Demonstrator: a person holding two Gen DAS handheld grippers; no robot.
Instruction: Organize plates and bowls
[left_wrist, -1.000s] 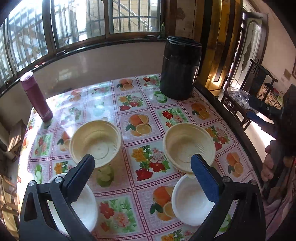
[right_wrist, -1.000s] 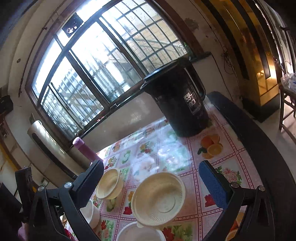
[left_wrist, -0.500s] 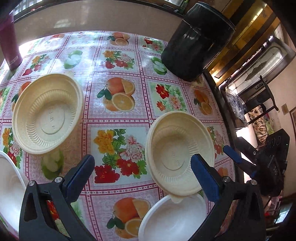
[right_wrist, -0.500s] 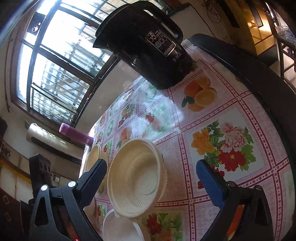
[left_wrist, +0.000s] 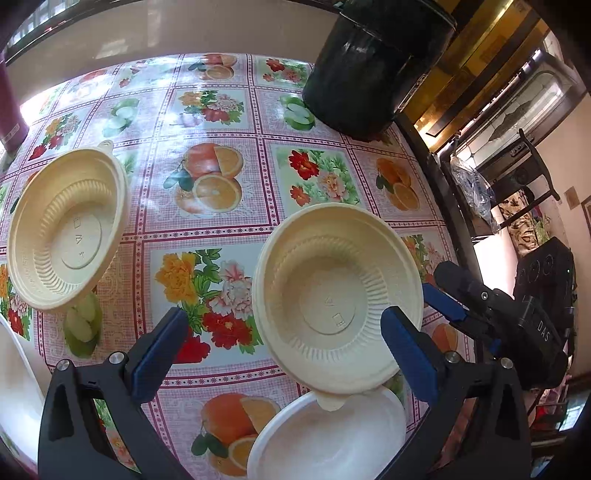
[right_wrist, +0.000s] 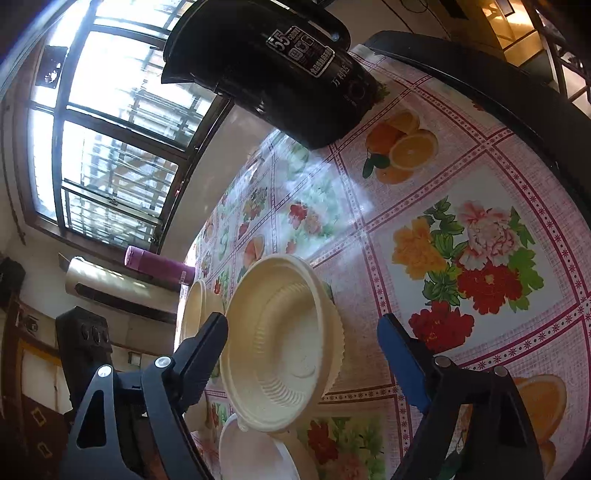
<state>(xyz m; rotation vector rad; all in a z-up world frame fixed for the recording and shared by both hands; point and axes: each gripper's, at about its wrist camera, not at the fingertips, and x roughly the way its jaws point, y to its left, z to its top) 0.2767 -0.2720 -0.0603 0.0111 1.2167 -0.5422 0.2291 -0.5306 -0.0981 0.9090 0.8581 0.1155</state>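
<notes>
Resting on a glossy tablecloth (left_wrist: 236, 236) printed with fruit and flower squares, 2 cream bowls are seen from the left wrist view, both empty. The nearer cream bowl (left_wrist: 338, 295) sits at about 4 o'clock from the cloth's centre, round, thin-walled plastic with fine ribbing around its inner slope and small moulded marks on its flat base. A small tab on its rim overlaps the white plate (left_wrist: 332, 439) just beside it at 6 o'clock, and that plate is smooth, matte and bare. The second cream bowl (left_wrist: 66, 232) lies at 9 o'clock, well apart, with the same ribbing and a tab at its top edge. A white rim (left_wrist: 14, 387) is glimpsed at 7 o'clock. A tall black container (left_wrist: 373, 70) stands at 1 o'clock, a label visible on it from the right wrist view, and a maroon bottle (right_wrist: 159, 264) is seen near the window.

The left gripper (left_wrist: 284, 339) is held wide open, nothing gripped, the nearer bowl partly between its blue pads. The right gripper (right_wrist: 303, 332) has just been closing a little yet is spread wide, with the nearer cream bowl (right_wrist: 284, 343) between its jaws and no pad pressing on it.
</notes>
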